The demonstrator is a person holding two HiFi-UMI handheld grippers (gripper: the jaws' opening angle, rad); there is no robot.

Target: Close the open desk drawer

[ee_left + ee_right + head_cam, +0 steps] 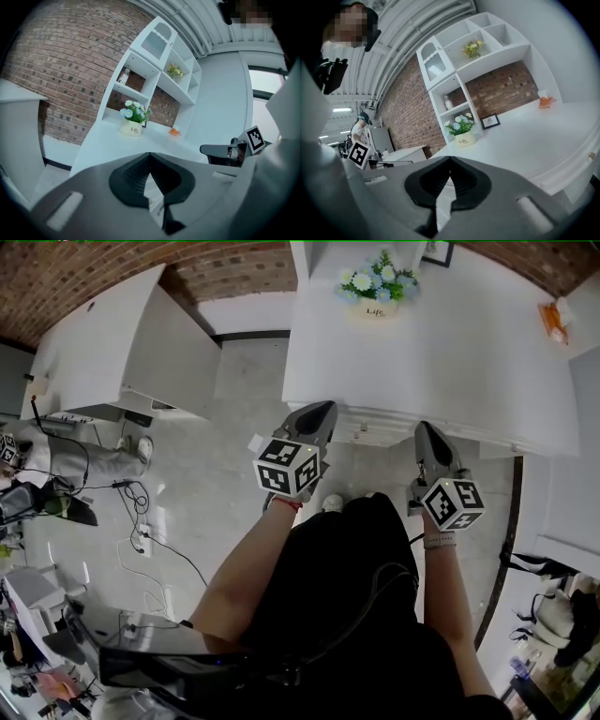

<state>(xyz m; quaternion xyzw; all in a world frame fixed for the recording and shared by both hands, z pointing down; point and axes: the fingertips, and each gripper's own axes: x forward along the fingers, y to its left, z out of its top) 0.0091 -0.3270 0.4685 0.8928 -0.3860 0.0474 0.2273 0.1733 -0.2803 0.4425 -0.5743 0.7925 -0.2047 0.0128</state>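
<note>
A white desk (450, 362) fills the upper right of the head view. Along its near edge runs a narrow white drawer front (384, 425); how far it stands out I cannot tell. My left gripper (324, 410) points at the left end of that edge, its jaws shut with nothing held. My right gripper (423, 428) is shut too and empty, with its tip at the edge further right. In the left gripper view the left gripper (149, 156) faces the desk top (117, 145). The right gripper (449, 161) looks across the same desk top (525, 136).
A pot of flowers (375, 287) stands at the desk's back, also seen as the flower pot (132, 121) (462, 132). A small orange object (553, 320) lies at the right. Another white desk (131, 343) stands left, with cables (141, 517) on the floor. White shelves (487, 51) rise behind.
</note>
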